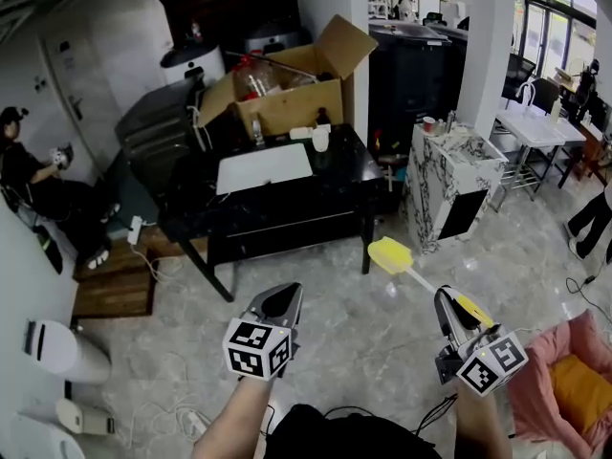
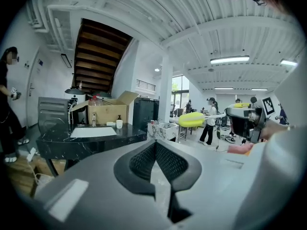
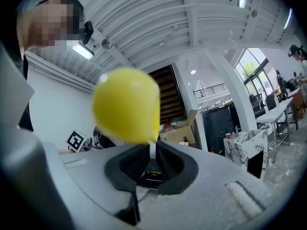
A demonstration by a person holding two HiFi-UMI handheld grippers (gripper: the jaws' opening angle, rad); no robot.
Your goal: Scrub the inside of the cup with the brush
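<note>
A small white cup (image 1: pixel 320 139) stands near the back of the black table (image 1: pixel 287 208), far ahead of both grippers; the left gripper view shows the cup (image 2: pixel 119 123) small and distant. My right gripper (image 1: pixel 448 306) is shut on the handle of a brush whose yellow sponge head (image 1: pixel 390 254) points up and forward, in the air over the floor. In the right gripper view the sponge head (image 3: pixel 127 104) rises just above the closed jaws (image 3: pixel 151 150). My left gripper (image 1: pixel 280 301) is shut and empty, held in the air at lower centre, its pads (image 2: pixel 144 159) meeting.
A white rectangular basin (image 1: pixel 264 168) lies on the table, with an open cardboard box (image 1: pixel 287 94) behind it. A marble-patterned cabinet (image 1: pixel 454 175) stands to the table's right. A pink cushioned seat (image 1: pixel 564 381) is at lower right. A person (image 1: pixel 38 180) sits at far left.
</note>
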